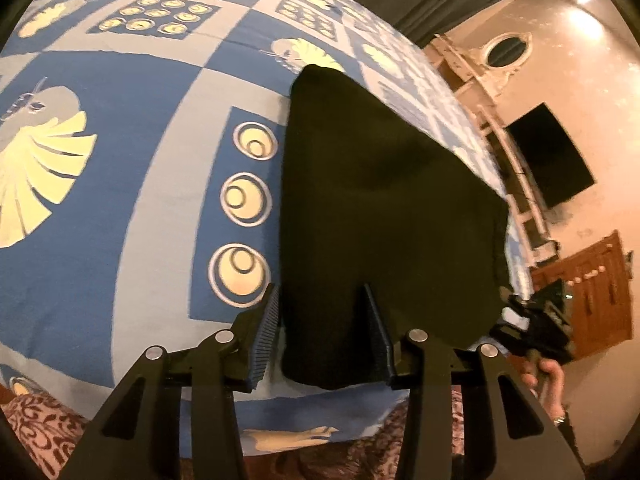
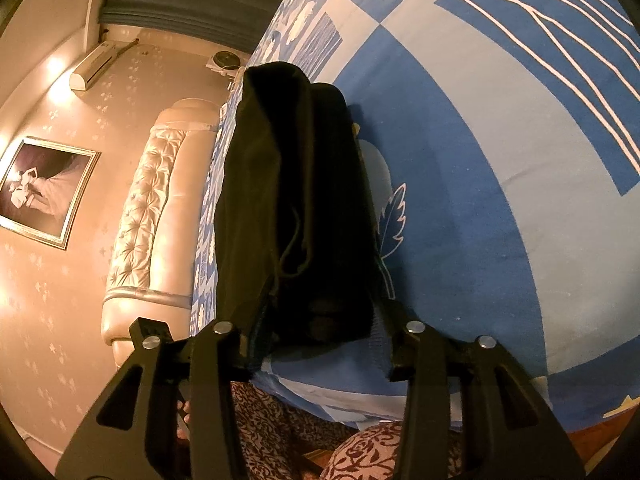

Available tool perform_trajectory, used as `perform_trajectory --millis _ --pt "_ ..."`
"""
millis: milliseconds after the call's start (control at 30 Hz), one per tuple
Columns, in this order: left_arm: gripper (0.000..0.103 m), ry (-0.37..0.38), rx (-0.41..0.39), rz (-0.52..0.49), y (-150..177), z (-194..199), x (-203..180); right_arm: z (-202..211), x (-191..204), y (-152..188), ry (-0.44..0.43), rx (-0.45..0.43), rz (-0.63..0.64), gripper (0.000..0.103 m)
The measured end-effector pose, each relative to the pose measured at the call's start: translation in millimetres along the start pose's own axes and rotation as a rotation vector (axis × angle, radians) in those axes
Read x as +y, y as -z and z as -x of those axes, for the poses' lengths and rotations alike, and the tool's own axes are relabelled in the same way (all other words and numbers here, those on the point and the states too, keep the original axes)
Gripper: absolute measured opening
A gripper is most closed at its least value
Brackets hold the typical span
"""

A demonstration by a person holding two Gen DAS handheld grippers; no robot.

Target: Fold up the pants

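Observation:
Black pants [image 1: 380,200] lie folded into a long narrow stack on a blue and grey patterned bedsheet [image 1: 140,200], near the bed's front edge. My left gripper [image 1: 320,296] stands open over the near left corner of the pants. One finger is just off the cloth's left edge and the other rests on the cloth. In the right wrist view the same pants [image 2: 288,184] run away from me as a thick bundle. My right gripper [image 2: 318,312] is open, with a finger on each side of the bundle's near end; the cloth partly hides its fingertips.
The bedsheet [image 2: 500,200] spreads wide to the right of the pants. A tufted headboard [image 2: 148,220] and a framed picture [image 2: 44,188] stand beyond the bed. A dark screen [image 1: 552,156] and a wooden cabinet [image 1: 592,280] are on the far wall. The person's patterned trousers [image 2: 280,420] are below the bed's edge.

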State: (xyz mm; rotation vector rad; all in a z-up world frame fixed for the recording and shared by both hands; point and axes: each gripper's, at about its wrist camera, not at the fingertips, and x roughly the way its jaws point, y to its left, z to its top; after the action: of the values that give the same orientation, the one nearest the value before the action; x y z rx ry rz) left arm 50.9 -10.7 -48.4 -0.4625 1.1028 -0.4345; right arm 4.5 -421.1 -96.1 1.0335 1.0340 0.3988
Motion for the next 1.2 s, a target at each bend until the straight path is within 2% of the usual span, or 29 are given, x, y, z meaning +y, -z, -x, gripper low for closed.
perform_trajectory --millis 100,133,200,233,267,400,500,600,733,900,1000,1033,1067,1100,1133,1167,1200 --pt "0.043 0.054 -0.027 0.023 -9 11 10 4 4 -3 0.003 0.000 0.007 0.049" --pt "0.046 0.069 -0.043 0.034 -14 16 15 8 6 -6 0.009 -0.004 0.021 0.051" --pt "0.059 0.099 -0.067 0.049 -23 23 24 22 13 -15 0.013 -0.039 0.066 0.061" --pt "0.067 0.126 -0.067 0.056 -27 24 28 28 14 -20 0.006 -0.052 0.077 0.066" --pt "0.072 0.162 -0.056 0.067 -34 23 34 34 15 -26 -0.005 -0.062 0.085 0.069" --pt "0.073 0.186 -0.010 0.070 -53 8 44 40 13 -50 -0.030 -0.082 0.068 0.076" --pt "0.073 0.181 0.010 0.026 -64 -8 40 21 13 -66 -0.016 -0.042 0.081 0.076" --pt "0.073 0.189 0.029 0.036 -73 -25 39 0 9 -75 0.003 0.007 0.092 0.077" --pt "0.073 0.209 0.044 0.054 -76 -40 38 -26 6 -82 0.029 0.055 0.095 0.078" --pt "0.074 0.247 0.047 0.029 -78 -47 33 -46 10 -81 -0.040 0.125 0.111 0.078" --pt "0.073 0.269 0.047 0.022 -76 -48 32 -54 14 -82 -0.026 0.147 0.145 0.078" --pt "0.070 0.259 0.049 0.015 -75 -48 30 -54 14 -82 -0.027 0.148 0.143 0.078" --pt "0.055 0.243 0.051 0.008 -73 -48 30 -54 13 -82 -0.030 0.149 0.141 0.076" --pt "0.050 0.225 0.061 0.005 -73 -50 30 -54 14 -82 -0.023 0.153 0.146 0.073" --pt "0.046 0.212 0.069 0.004 -73 -52 30 -54 13 -83 -0.005 0.157 0.150 0.059" --pt "0.041 0.203 0.067 0.004 -73 -53 29 -55 12 -82 0.007 0.160 0.147 0.051" --pt "0.039 0.193 0.065 -0.002 -73 -54 28 -55 9 -81 -0.001 0.162 0.132 0.049"
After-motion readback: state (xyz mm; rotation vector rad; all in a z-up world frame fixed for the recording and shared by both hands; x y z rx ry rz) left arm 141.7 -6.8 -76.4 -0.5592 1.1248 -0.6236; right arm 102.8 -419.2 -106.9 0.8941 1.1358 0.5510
